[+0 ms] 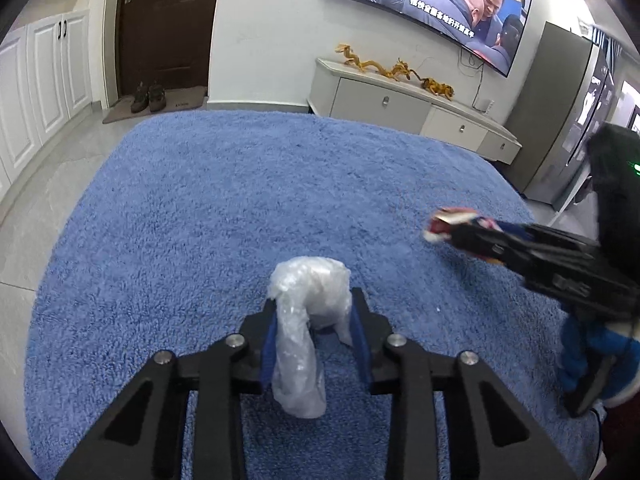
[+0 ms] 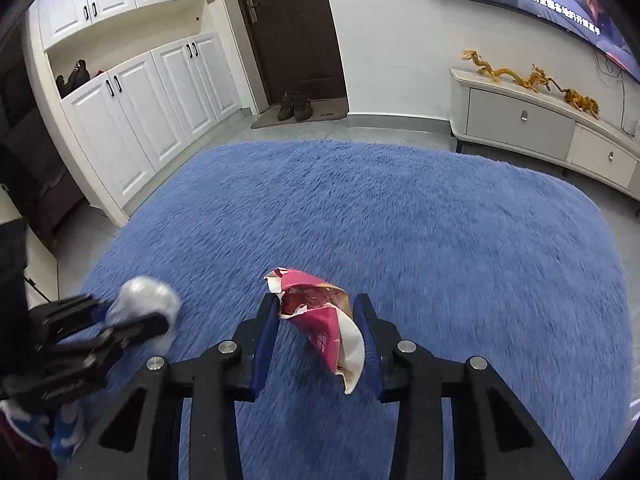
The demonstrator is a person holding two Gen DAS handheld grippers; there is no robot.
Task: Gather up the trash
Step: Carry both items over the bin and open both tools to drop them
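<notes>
My left gripper (image 1: 313, 307) is shut on a crumpled clear plastic bag (image 1: 306, 320) and holds it above the blue rug (image 1: 240, 200). My right gripper (image 2: 318, 308) is shut on a torn pink and white snack wrapper (image 2: 320, 320), also held above the rug (image 2: 440, 240). The right gripper with its wrapper (image 1: 448, 222) shows at the right of the left wrist view. The left gripper with the plastic bag (image 2: 146, 300) shows at the lower left of the right wrist view.
A white TV cabinet (image 1: 400, 108) with gold dragon figures stands past the rug under a wall TV. A dark door (image 2: 288, 28) with shoes on a mat is at the back. White cupboards (image 2: 140, 120) line the left wall. A grey fridge (image 1: 560, 120) stands at the right.
</notes>
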